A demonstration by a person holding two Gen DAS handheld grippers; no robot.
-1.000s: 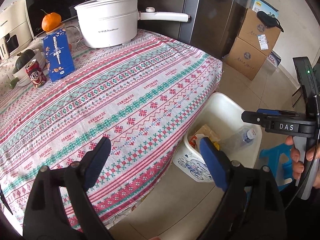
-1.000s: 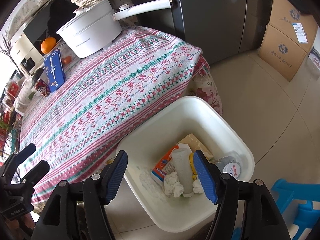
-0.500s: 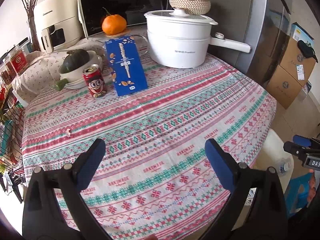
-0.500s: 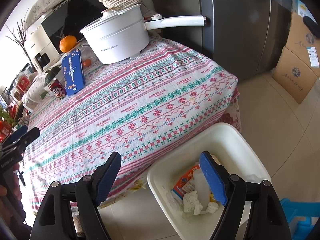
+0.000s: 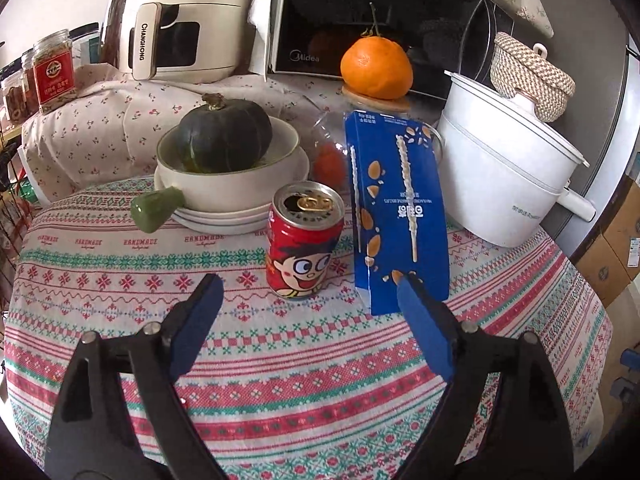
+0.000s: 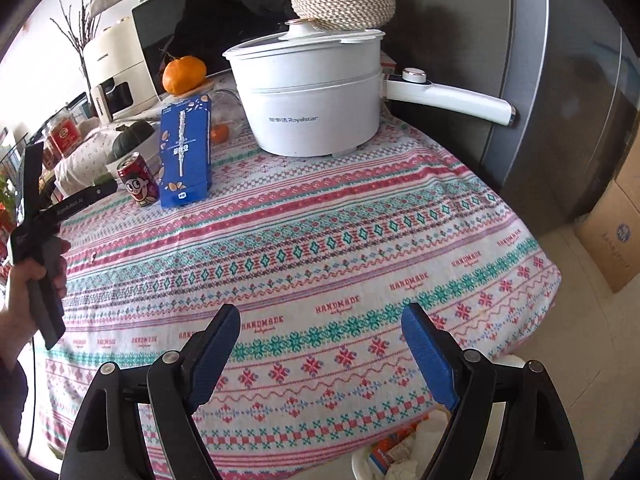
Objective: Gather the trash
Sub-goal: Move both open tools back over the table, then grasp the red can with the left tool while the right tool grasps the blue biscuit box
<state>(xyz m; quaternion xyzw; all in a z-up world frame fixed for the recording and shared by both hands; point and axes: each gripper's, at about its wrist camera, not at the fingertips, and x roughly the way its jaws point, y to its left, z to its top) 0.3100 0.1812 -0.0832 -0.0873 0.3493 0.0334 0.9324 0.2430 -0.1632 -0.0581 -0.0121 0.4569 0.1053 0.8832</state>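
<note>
Left gripper (image 5: 308, 292) closing, empty — red can (image 5: 304, 240) just ahead.

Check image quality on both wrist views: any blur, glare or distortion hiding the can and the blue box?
Left wrist: sharp, strong fisheye bending at the edges; red can and blue box clear, dark microwave door reflects the orange. Right wrist: sharp too; window side washed out at left, can small but readable.

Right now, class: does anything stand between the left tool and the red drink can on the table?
Nothing visible does. The left tool, jaws closing but empty, faces the red drink can across bare tablecloth; the blue snack box stands beside it.
</note>
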